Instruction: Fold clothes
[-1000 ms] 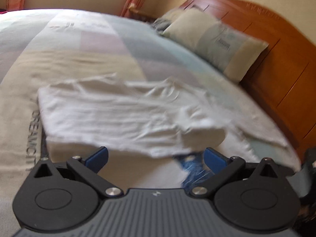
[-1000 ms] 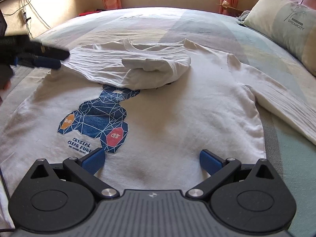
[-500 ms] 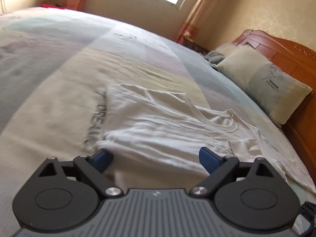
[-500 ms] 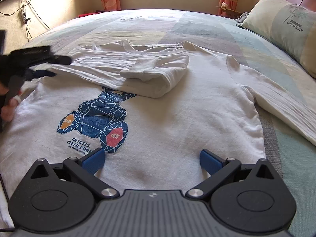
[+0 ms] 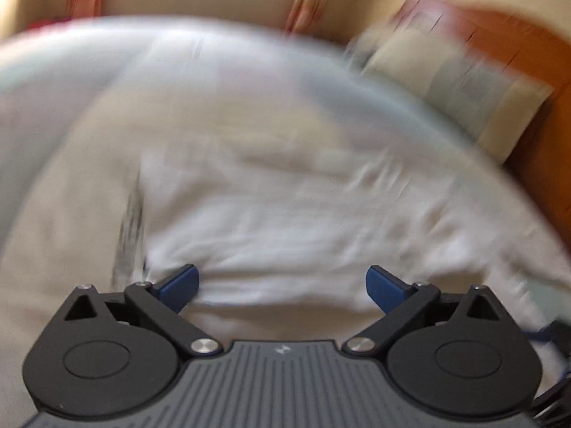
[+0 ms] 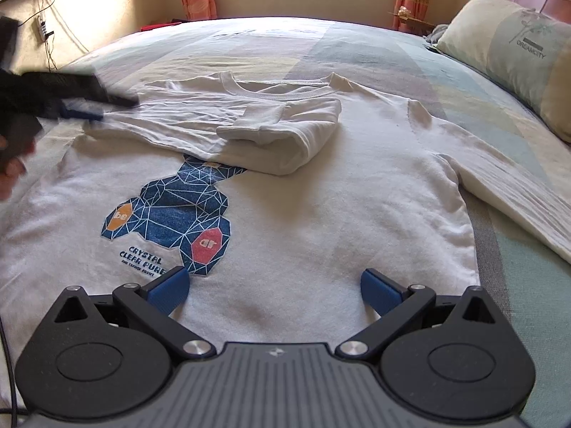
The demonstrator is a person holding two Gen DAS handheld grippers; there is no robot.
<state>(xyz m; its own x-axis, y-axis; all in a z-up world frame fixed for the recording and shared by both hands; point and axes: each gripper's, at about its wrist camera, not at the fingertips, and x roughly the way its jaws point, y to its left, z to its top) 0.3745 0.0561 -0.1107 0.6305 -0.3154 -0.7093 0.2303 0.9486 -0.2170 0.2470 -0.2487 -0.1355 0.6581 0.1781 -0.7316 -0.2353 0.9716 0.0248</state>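
So the white sweatshirt [image 6: 321, 214] lies flat on the bed [image 6: 357, 46], one sleeve [image 6: 278, 135] folded across the chest, the other sleeve [image 6: 506, 185] flung out sideways. Partway folded, I'd say. Left gripper [image 5: 282, 281] and right gripper [image 6: 273, 287] both gape open, holding nothing.

White sweatshirt [image 6: 321, 214] with a blue geometric print [image 6: 178, 214]

The print carries orange and red hexagons above dark blue lettering; beneath it the bedspread [image 6: 357, 53] shows pale green, grey and cream blocks; both grippers have blue fingertips [image 6: 169, 290] on black bodies.
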